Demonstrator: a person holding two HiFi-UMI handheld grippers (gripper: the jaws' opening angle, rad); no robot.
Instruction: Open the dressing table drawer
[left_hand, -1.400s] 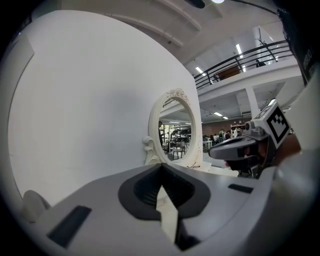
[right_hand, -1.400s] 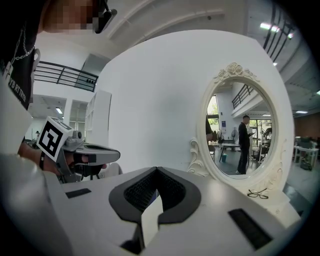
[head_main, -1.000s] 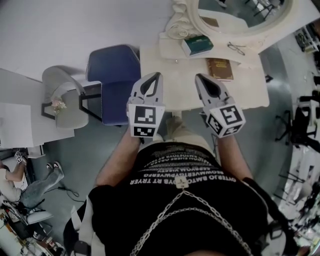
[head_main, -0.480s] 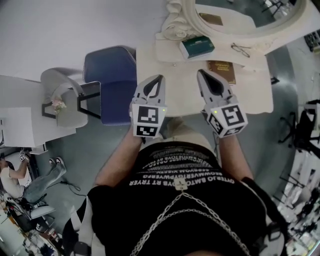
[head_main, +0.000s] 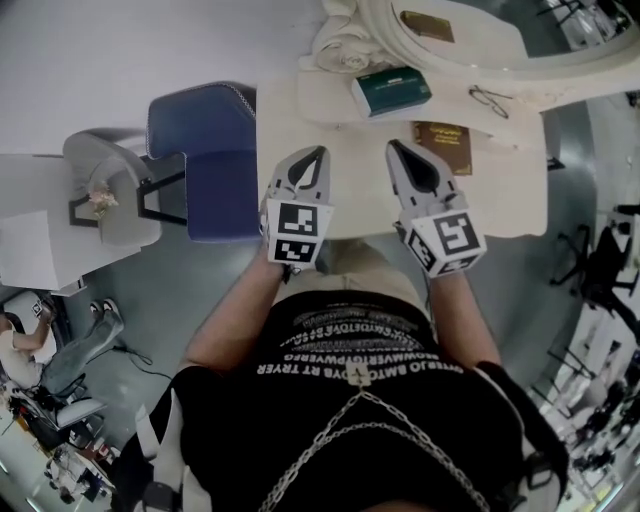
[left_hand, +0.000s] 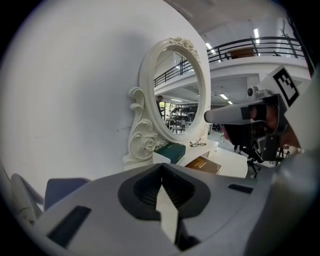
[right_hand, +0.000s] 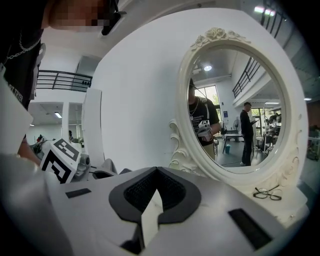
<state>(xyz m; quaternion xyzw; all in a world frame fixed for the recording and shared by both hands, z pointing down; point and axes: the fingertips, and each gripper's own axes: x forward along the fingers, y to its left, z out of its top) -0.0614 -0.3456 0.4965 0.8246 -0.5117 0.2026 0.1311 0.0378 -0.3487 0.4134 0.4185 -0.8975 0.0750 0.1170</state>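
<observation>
The cream dressing table (head_main: 500, 195) stands in front of me with its oval mirror (head_main: 470, 40) at the back. Its drawer front is hidden under the top's near edge in every view. My left gripper (head_main: 318, 152) and my right gripper (head_main: 392, 147) hang side by side over the near half of the table top, both pointing at the mirror. Both are shut, with the tips together and nothing between them. In the left gripper view the left gripper (left_hand: 161, 167) faces the mirror (left_hand: 175, 102), and the right gripper (left_hand: 235, 116) crosses at the right.
On the table top lie a green book (head_main: 391, 90), a brown book (head_main: 440, 146) and a pair of glasses (head_main: 490, 98). A blue chair (head_main: 205, 160) stands against the table's left side, with a grey chair (head_main: 105, 195) beyond it. Office chairs stand at the right.
Both grippers have moved forward and down, further over the table top. Both stayed shut and empty.
</observation>
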